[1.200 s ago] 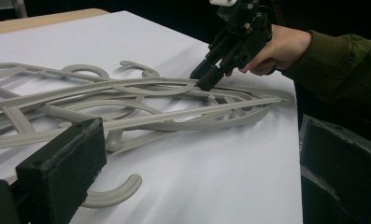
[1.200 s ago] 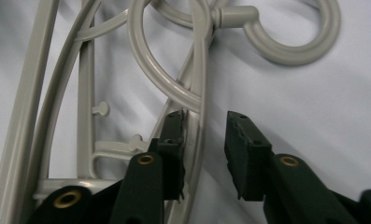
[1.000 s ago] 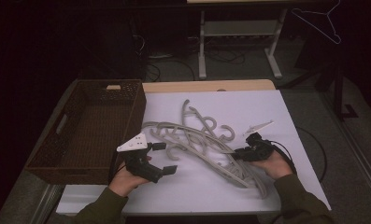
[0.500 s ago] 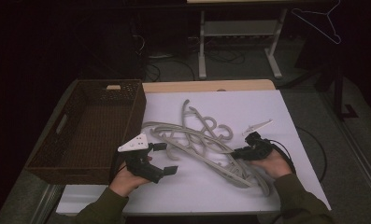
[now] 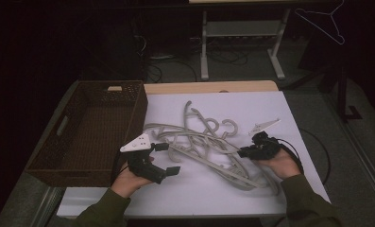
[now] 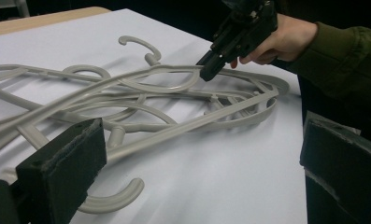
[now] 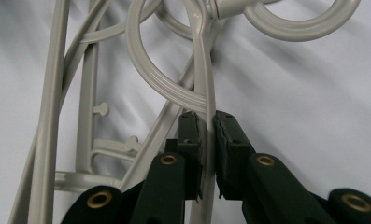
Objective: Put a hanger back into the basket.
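Several grey plastic hangers (image 5: 201,140) lie tangled in the middle of the white table (image 5: 289,109). My right gripper (image 5: 242,152) reaches into the pile from the right. Its jaws have just been closing and now pinch a thin hanger arm (image 7: 204,88) between the pads of that gripper (image 7: 209,135). The left gripper view shows the same right gripper (image 6: 206,72) with its tip on a raised hanger loop. My left gripper (image 5: 168,158) hovers at the pile's near left edge. This left gripper (image 6: 202,172) stands wide open with only table and a hanger hook between its pads.
A dark wicker basket (image 5: 140,113) stands on the left of the table, right beside my left hand. A white wire hanger (image 5: 324,23) hangs at the far right. A metal stand (image 5: 242,28) and cables sit on the floor beyond the table.
The right hand has shifted only slightly at the pile's right edge. The left hand and its gripper have stayed where they were.
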